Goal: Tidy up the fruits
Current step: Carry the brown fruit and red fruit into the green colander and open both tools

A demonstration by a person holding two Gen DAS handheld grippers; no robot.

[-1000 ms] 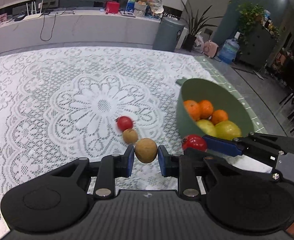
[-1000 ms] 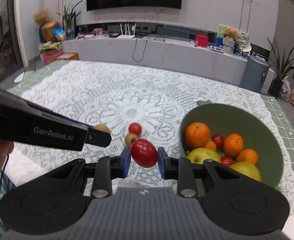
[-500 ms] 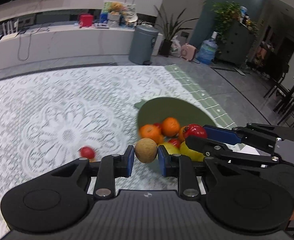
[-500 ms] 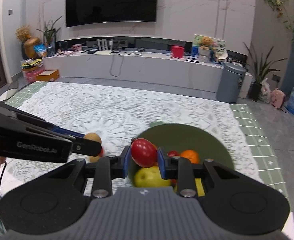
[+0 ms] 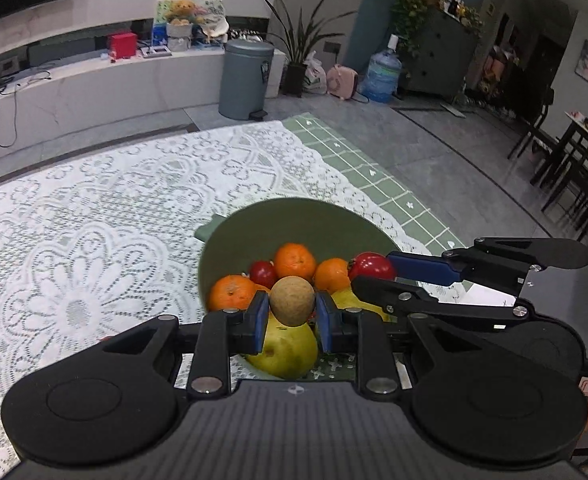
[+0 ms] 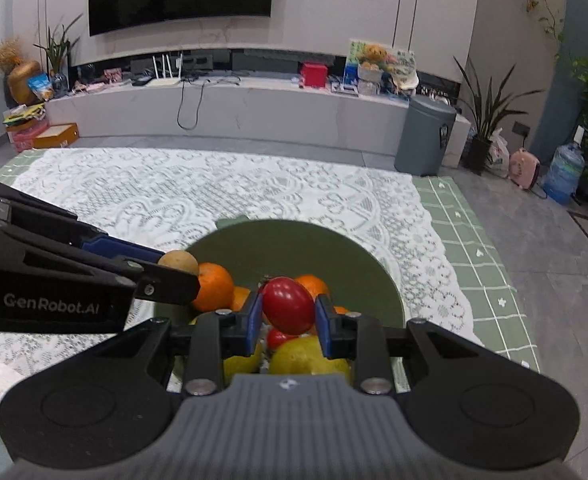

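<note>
My left gripper [image 5: 292, 314] is shut on a round brown fruit [image 5: 292, 300] and holds it above the green bowl [image 5: 294, 220]. My right gripper [image 6: 288, 322] is shut on a red fruit [image 6: 288, 310], also above the bowl [image 6: 333, 248]. The bowl holds several oranges [image 5: 295, 260], small red fruits [image 5: 264, 274] and yellow-green pears [image 5: 290, 346]. The right gripper with its red fruit [image 5: 373, 266] shows at the right of the left wrist view. The left gripper with the brown fruit [image 6: 178, 262] shows at the left of the right wrist view.
The bowl stands on a white lace cloth [image 5: 94, 220] over a green checked tablecloth [image 6: 485, 248], near the table's right edge. Beyond the table are a grey bin [image 6: 423, 140], a low white counter [image 6: 234, 108] and plants.
Both grippers have moved right with their fruits, from beside the bowl to above it. The loose fruits on the lace cloth have left the views.
</note>
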